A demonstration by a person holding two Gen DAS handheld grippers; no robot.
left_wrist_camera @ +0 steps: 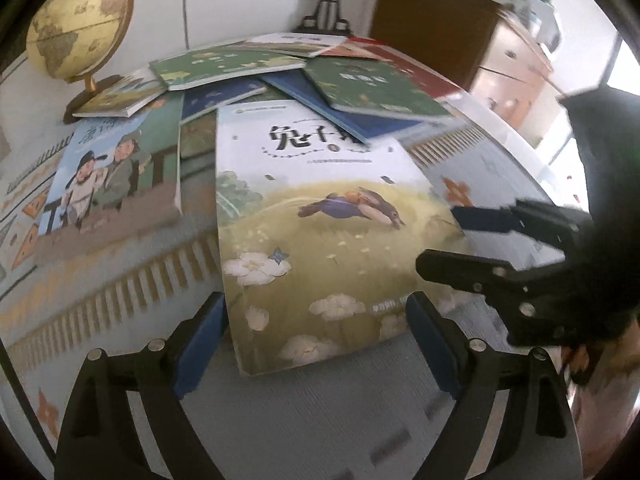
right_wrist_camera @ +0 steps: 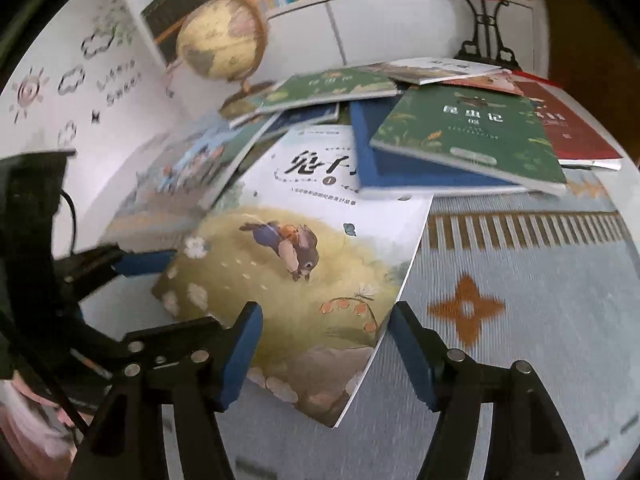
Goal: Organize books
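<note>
A white and yellow picture book with a running rabbit (left_wrist_camera: 320, 216) lies flat on the patterned tablecloth, its far end tucked under a blue book (left_wrist_camera: 320, 96). My left gripper (left_wrist_camera: 316, 320) is open, its blue pads straddling the book's near edge from above. In the right wrist view the same rabbit book (right_wrist_camera: 304, 240) shows its near corner between the pads of my right gripper (right_wrist_camera: 326, 344), which is open too. The right gripper (left_wrist_camera: 440, 240) hovers at the book's right edge. A blue pad (right_wrist_camera: 144, 262) of the left gripper shows at the book's left side.
Several loose books are heaped behind: a green one (right_wrist_camera: 468, 132) on the blue one, a red one (right_wrist_camera: 572, 132), and one with two figures (left_wrist_camera: 108, 184). A globe (left_wrist_camera: 80, 20) and a black ornament stand (left_wrist_camera: 328, 4) stand at the back. A wooden cabinet (left_wrist_camera: 432, 28) is at right.
</note>
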